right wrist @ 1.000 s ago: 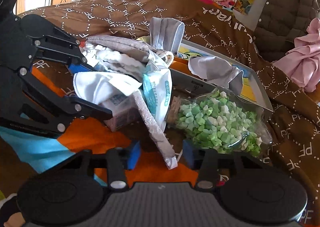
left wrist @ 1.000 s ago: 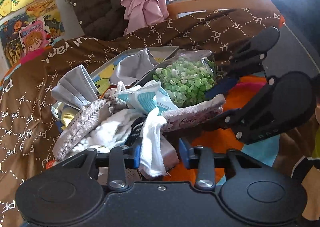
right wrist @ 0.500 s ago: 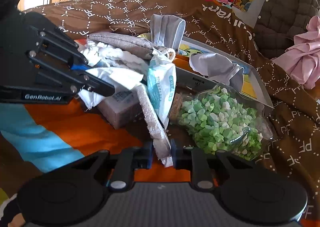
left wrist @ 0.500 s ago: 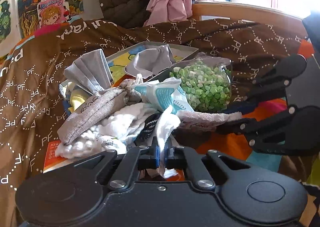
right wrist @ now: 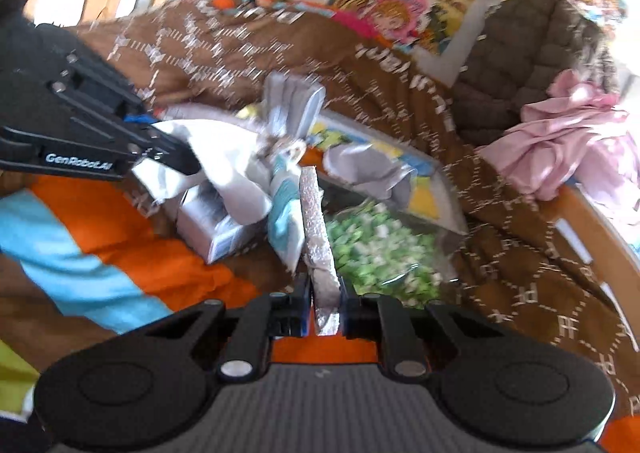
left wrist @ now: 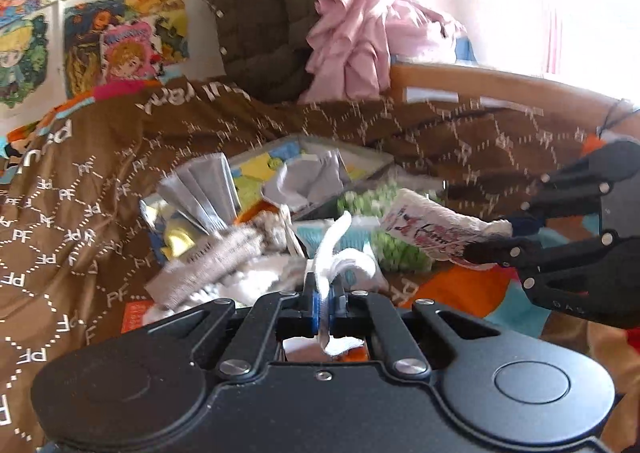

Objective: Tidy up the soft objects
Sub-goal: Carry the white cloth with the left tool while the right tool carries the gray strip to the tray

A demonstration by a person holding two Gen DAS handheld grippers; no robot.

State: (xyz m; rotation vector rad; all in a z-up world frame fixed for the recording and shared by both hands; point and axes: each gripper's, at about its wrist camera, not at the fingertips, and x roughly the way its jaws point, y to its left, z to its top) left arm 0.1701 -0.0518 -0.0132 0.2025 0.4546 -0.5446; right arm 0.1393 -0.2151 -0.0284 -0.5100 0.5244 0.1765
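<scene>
A heap of soft things lies on the brown bedspread [left wrist: 92, 189]. My left gripper [left wrist: 324, 305] is shut on a white cloth [left wrist: 340, 253], which stands up from the heap in a loop. In the right wrist view the same cloth [right wrist: 228, 169] hangs from the left gripper [right wrist: 176, 157]. My right gripper [right wrist: 324, 309] is shut on the end of a grey-pink towel [right wrist: 314, 221], stretched taut toward the heap. From the left wrist view that towel [left wrist: 432, 225] is lifted by the right gripper [left wrist: 496, 237]. A clear bag of green bits [right wrist: 376, 249] lies beneath it.
A blue-and-white tissue pack [right wrist: 286, 213] and a small grey box [right wrist: 212, 225] sit in the heap. Behind is a flat picture box [right wrist: 424, 177] with a grey cloth [right wrist: 368, 169] on it. A brown quilted jacket [left wrist: 264, 29], pink clothes [left wrist: 356, 37] and the wooden bed rail [left wrist: 460, 81] stand further back.
Both grippers went from open to shut, the left on the white cloth, the right on the towel. Both cloths are now raised and pulled away from the heap.
</scene>
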